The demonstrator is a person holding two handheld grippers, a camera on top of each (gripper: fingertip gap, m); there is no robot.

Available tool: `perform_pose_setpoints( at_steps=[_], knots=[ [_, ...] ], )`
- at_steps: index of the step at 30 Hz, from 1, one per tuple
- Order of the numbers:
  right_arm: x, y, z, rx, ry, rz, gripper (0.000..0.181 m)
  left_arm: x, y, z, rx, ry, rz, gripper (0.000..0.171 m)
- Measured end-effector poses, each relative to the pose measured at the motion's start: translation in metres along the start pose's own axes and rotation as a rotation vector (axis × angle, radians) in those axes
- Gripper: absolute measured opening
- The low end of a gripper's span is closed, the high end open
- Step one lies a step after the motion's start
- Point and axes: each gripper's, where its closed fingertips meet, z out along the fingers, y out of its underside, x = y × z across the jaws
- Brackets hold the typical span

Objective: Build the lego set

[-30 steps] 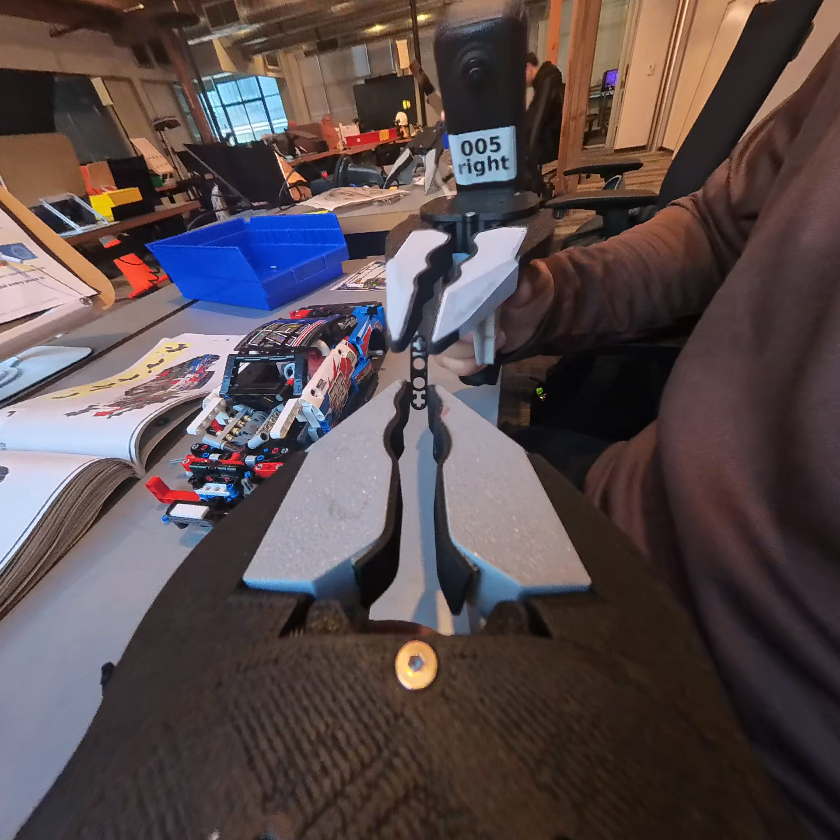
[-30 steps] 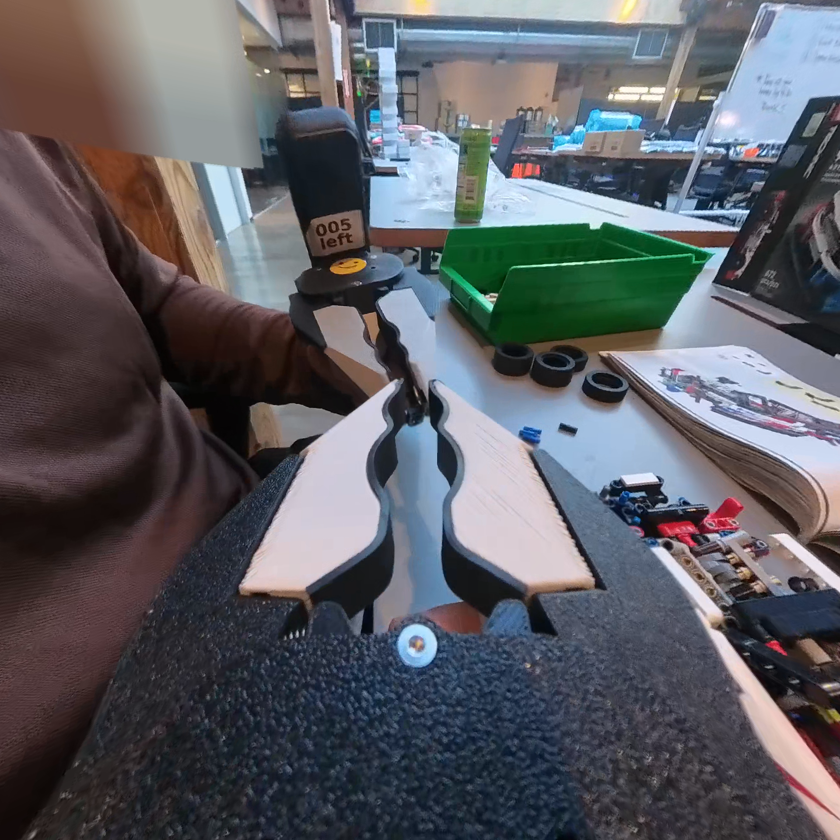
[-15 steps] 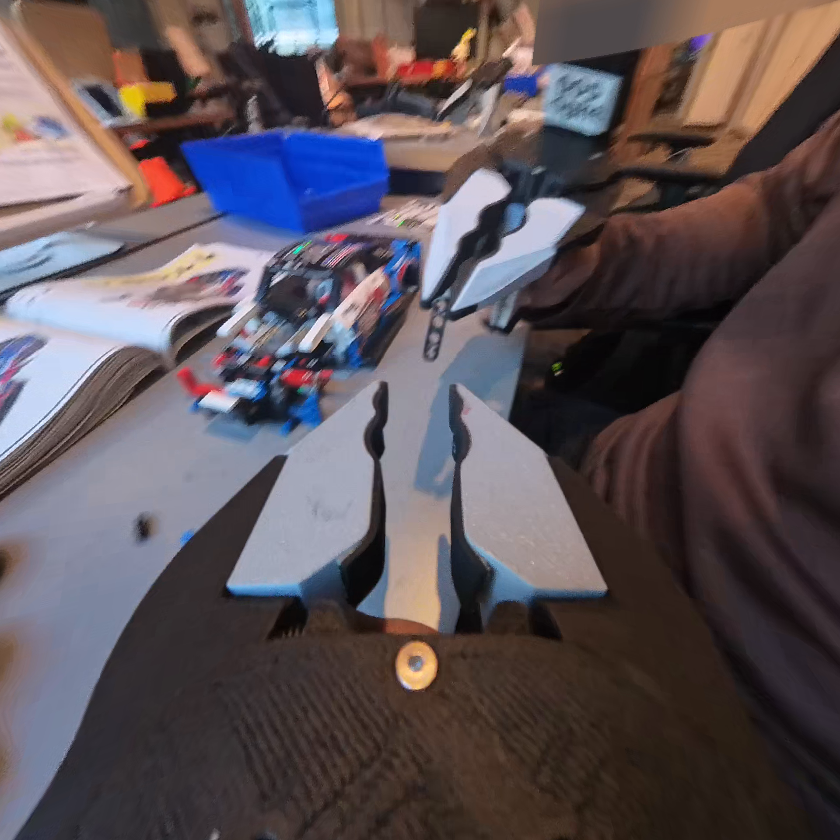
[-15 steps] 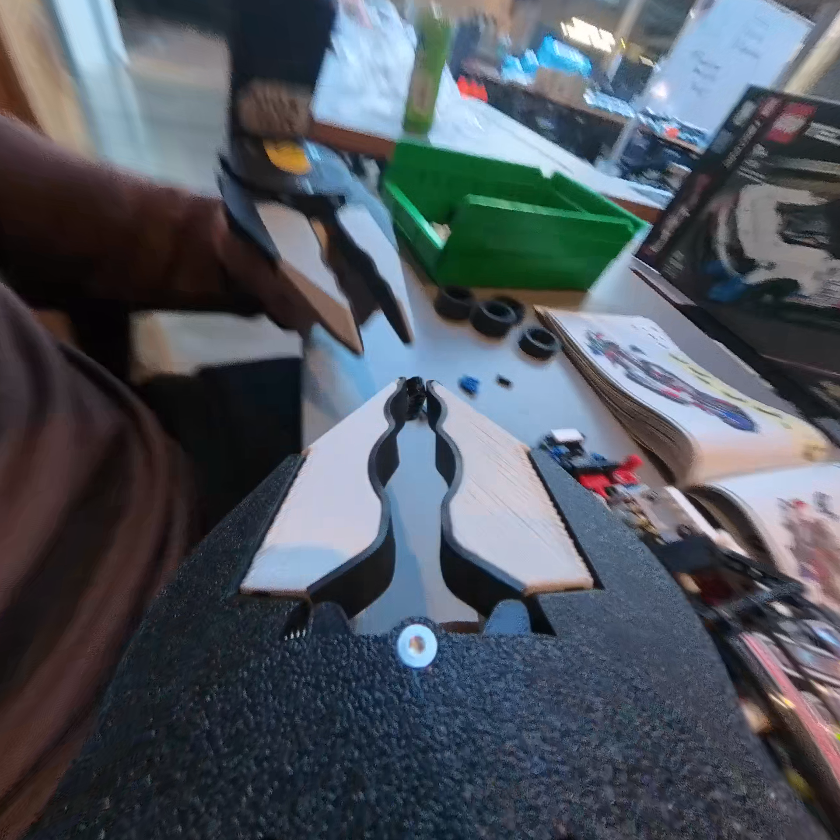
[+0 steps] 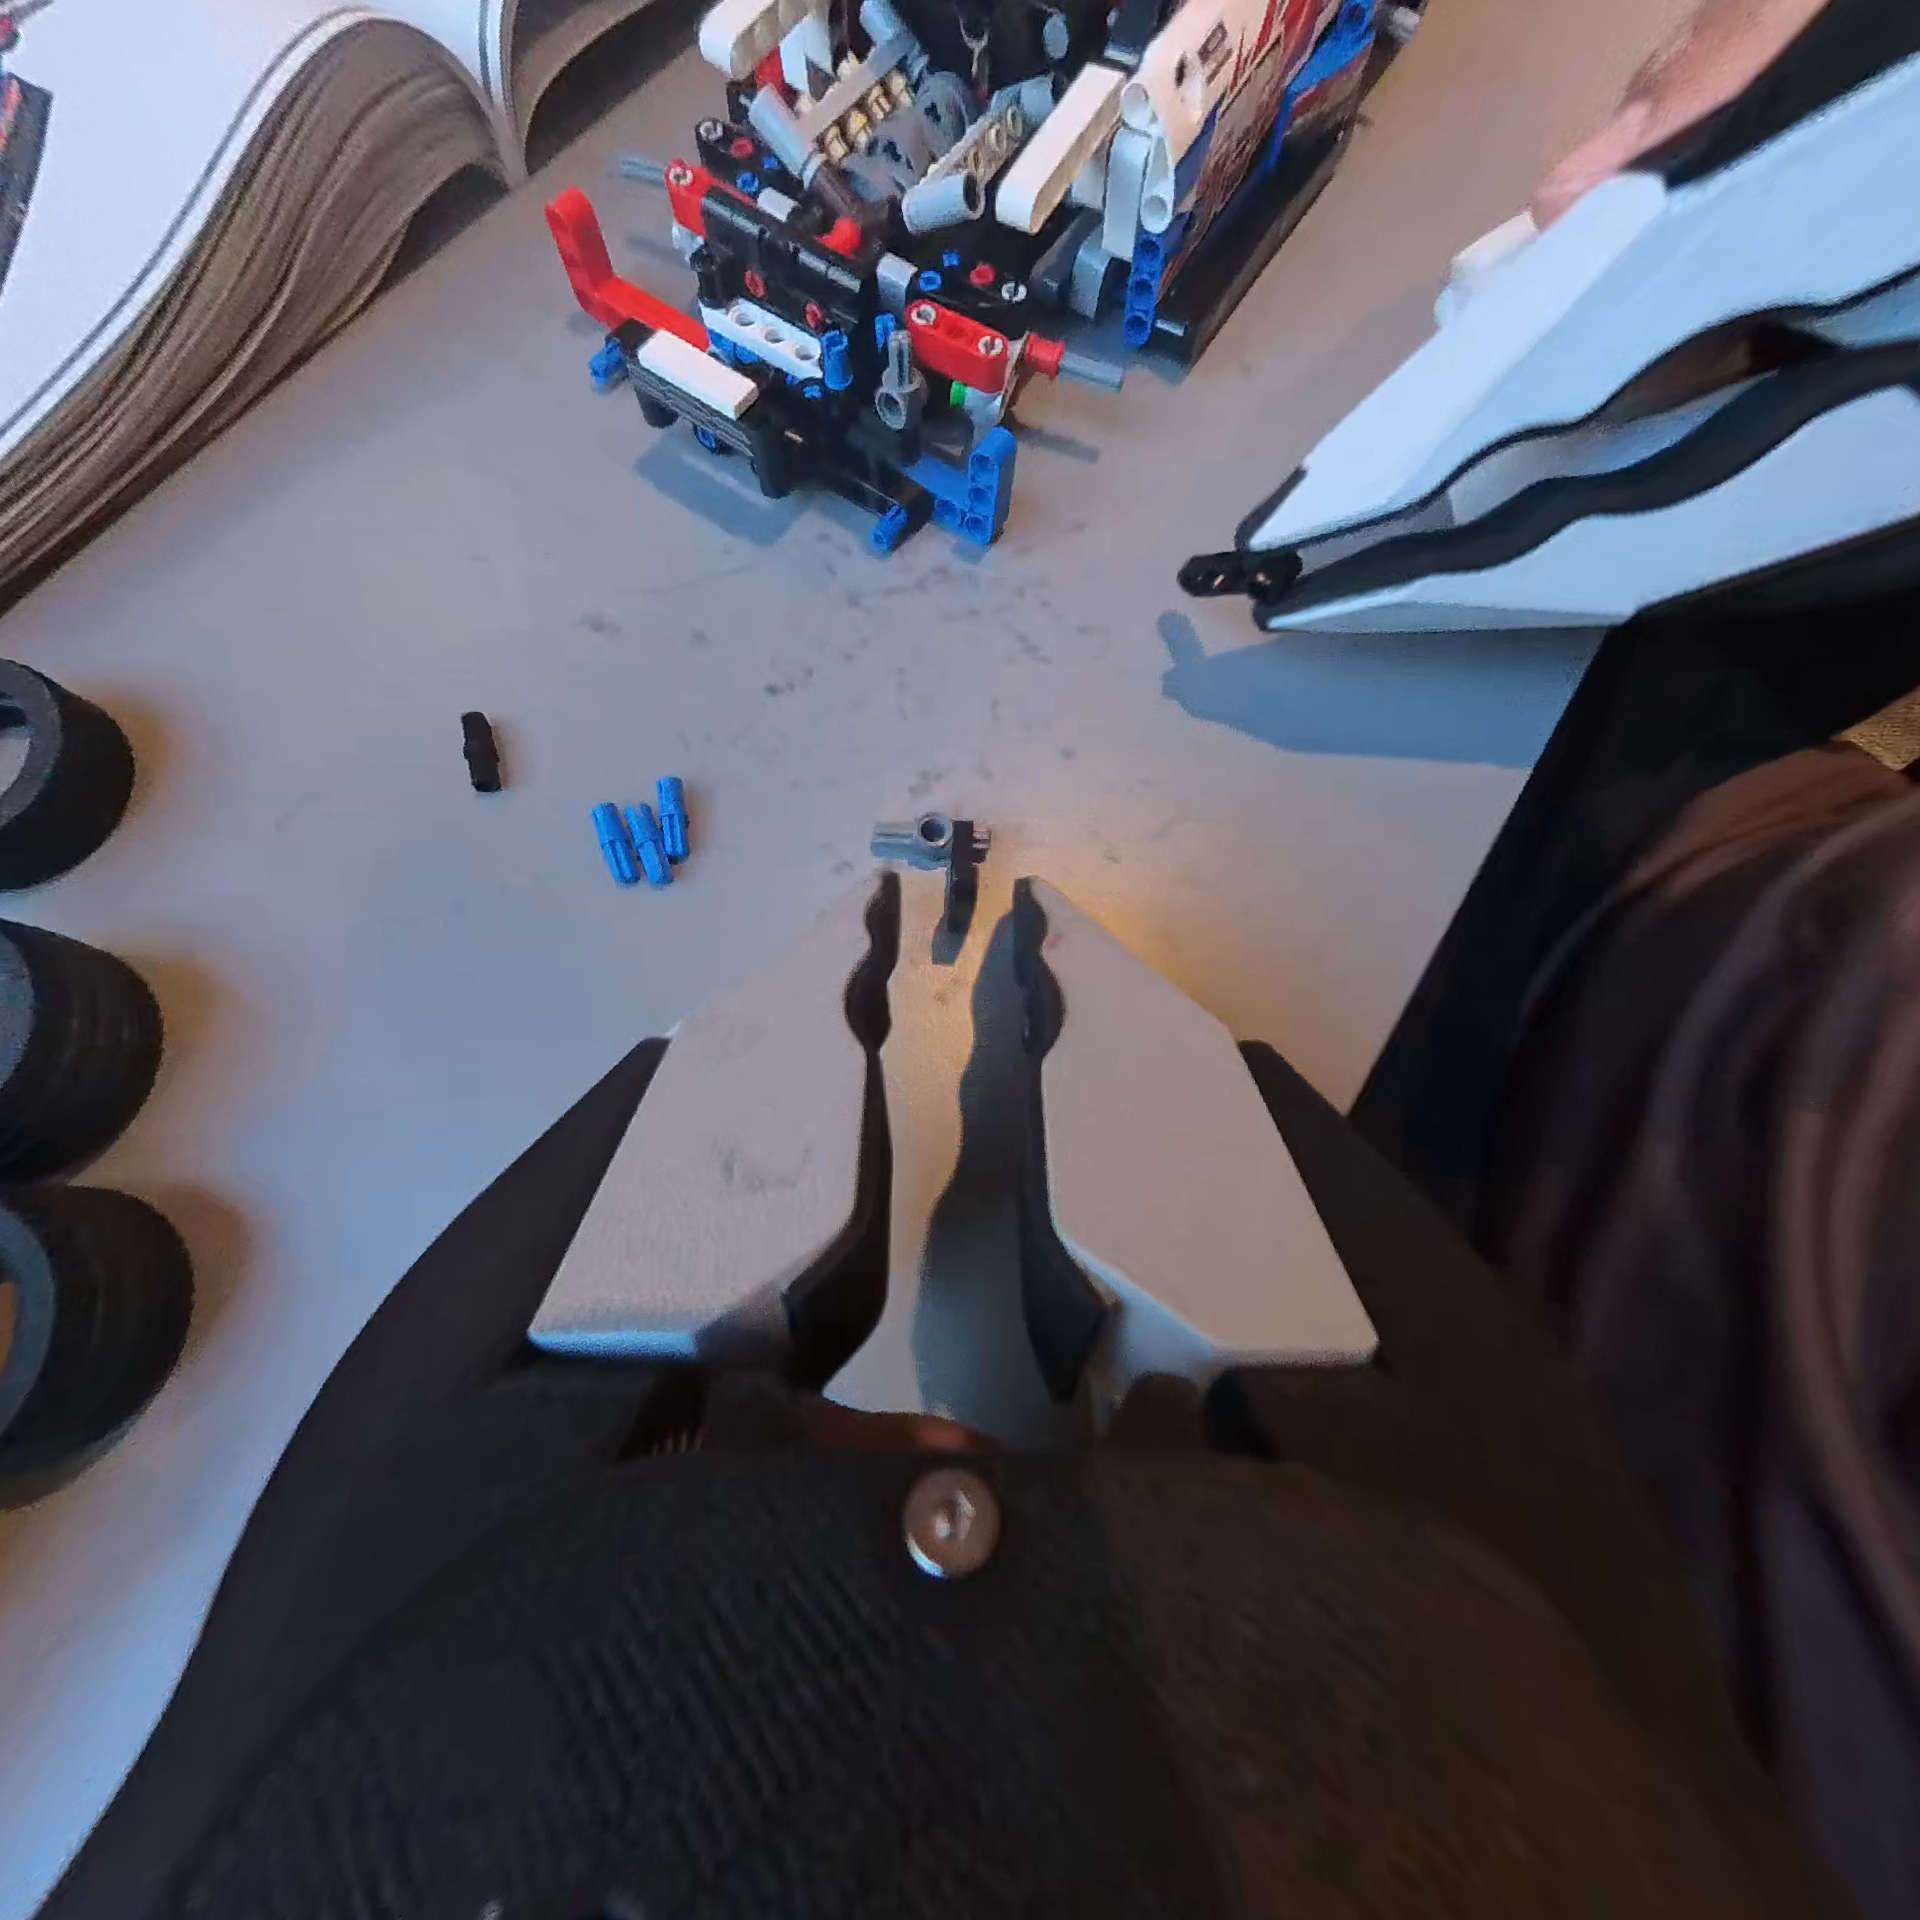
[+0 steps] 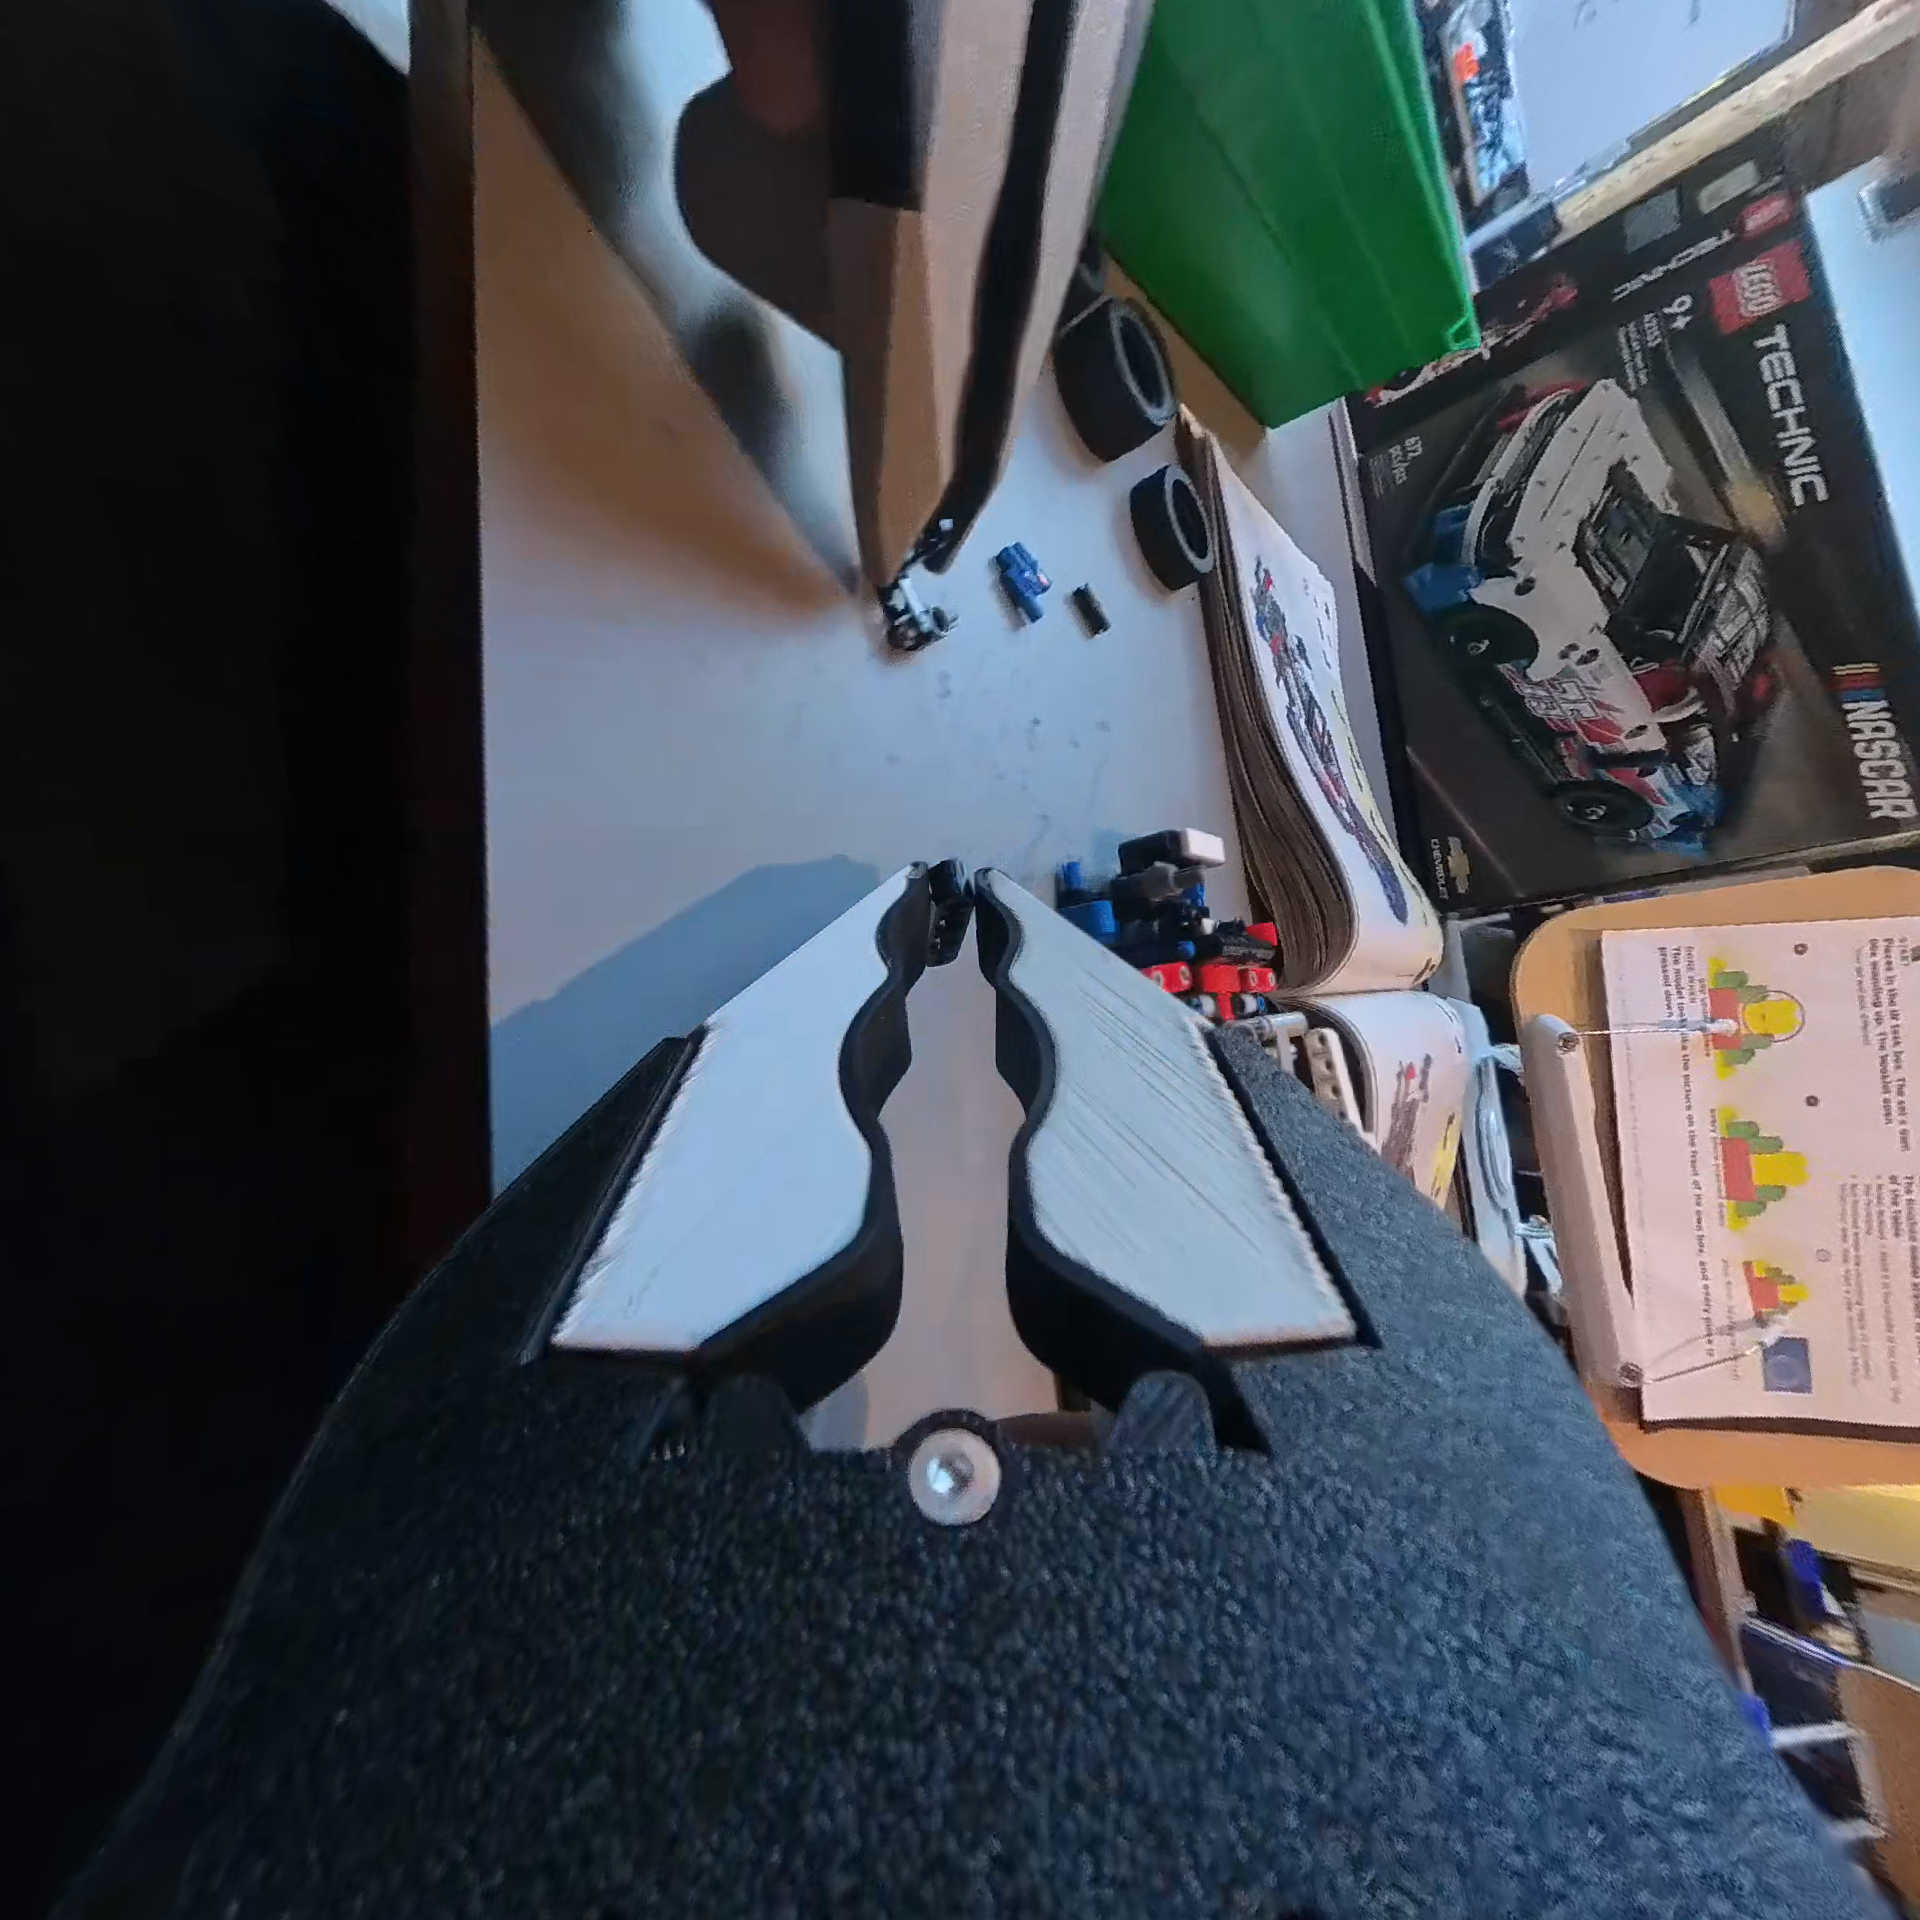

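My left gripper is open, low over the table. Its fingertips stand on either side of a small grey-and-black piece that lies on the table. My right gripper is shut on a short black beam, held above the table. It shows at the right of the left wrist view with the beam's end sticking out. The part-built car stands beyond both grippers. The right wrist view also shows the left gripper over the small piece.
Three blue pins and a black pin lie to the left. Black tyres sit at the left edge. An open instruction book, a green bin and the set's box lie further off. The tips of one gripper are about 8 centimeters away from the tips of the other. The black pin lies around 9 centimeters away from my left fingertips.
My left gripper let go of the black beam, opened and dropped to the table over the small piece. My right gripper kept the beam and tipped down toward the table.
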Motion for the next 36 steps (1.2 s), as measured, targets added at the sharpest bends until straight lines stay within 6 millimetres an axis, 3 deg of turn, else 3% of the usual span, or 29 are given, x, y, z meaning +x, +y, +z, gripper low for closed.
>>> perform_pose_setpoints(
  at_steps=[3, 7, 16, 21, 26, 29, 32, 36],
  knots=[
    [-0.008, -0.001, 0.002, -0.002, -0.020, -0.008, 0.008, 0.000, 0.003, 0.005, -0.036, 0.008, -0.012, 0.001],
    [-0.019, -0.002, 0.005, 0.002, -0.081, 0.035, 0.014, 0.007, -0.004, 0.015, -0.034, 0.022, -0.039, 0.000],
    [-0.008, 0.005, -0.014, 0.059, -0.146, 0.291, 0.029, 0.020, -0.012, 0.026, -0.038, 0.062, -0.050, 0.001],
    [-0.018, 0.010, -0.005, -0.014, -0.210, 0.283, 0.024, 0.023, -0.012, 0.027, -0.039, 0.082, -0.057, 0.001],
    [-0.019, -0.009, -0.013, 0.068, -0.251, 0.360, 0.032, 0.023, -0.012, 0.027, -0.037, 0.086, -0.076, 0.001],
    [-0.012, 0.011, -0.025, 0.021, -0.247, 0.424, 0.030, 0.023, -0.012, 0.027, -0.034, 0.081, -0.077, 0.001],
    [-0.024, 0.025, -0.033, -0.032, -0.352, 0.531, 0.027, 0.023, -0.012, 0.027, -0.034, 0.078, -0.073, 0.001],
    [-0.033, 0.004, -0.028, 0.025, -0.397, 0.533, 0.023, 0.025, -0.012, 0.027, -0.034, 0.099, -0.081, 0.003]
  ],
)
